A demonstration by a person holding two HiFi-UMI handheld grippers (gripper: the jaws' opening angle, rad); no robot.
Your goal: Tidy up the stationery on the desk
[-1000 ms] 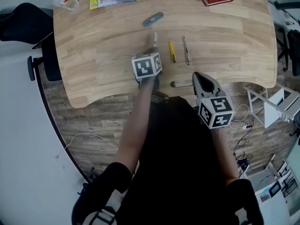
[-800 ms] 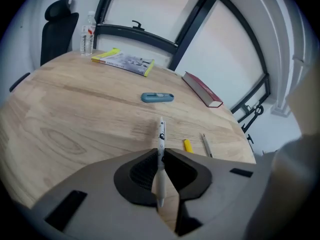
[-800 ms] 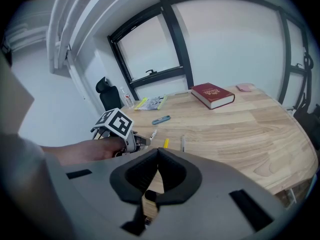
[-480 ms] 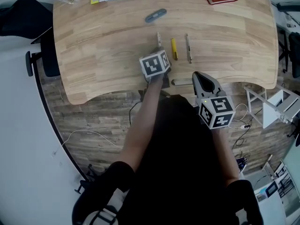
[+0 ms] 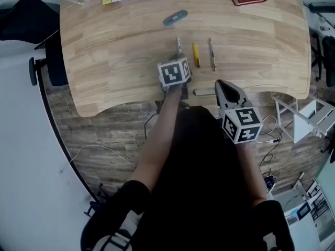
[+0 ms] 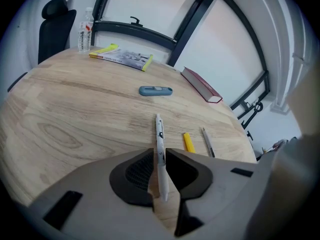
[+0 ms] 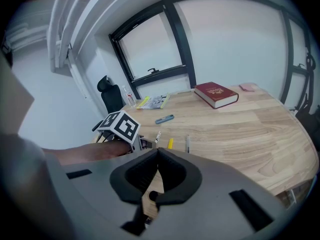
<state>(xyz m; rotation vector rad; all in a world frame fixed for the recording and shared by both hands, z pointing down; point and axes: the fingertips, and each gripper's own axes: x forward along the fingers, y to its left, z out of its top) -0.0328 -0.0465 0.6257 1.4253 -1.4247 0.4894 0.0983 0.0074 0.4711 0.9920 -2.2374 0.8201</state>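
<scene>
White pen (image 6: 159,131) is clamped between the left gripper's (image 6: 160,159) jaws over the tabletop (image 6: 75,114), pointing to 12 o'clock (toward a blue utility knife (image 6: 155,90)). At its 3 o'clock lie a yellow marker (image 6: 188,142) and a grey pen (image 6: 208,142). The right gripper's (image 7: 157,156) jaws are together, empty.

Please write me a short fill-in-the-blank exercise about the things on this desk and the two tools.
The left tool grips a pen whose colour is ____.
The right tool is shut and holds ____.
Between that pen and the grey pen lies a short ____ marker.
The thick book is ____.
Missing words: white; nothing; yellow; red.
</scene>
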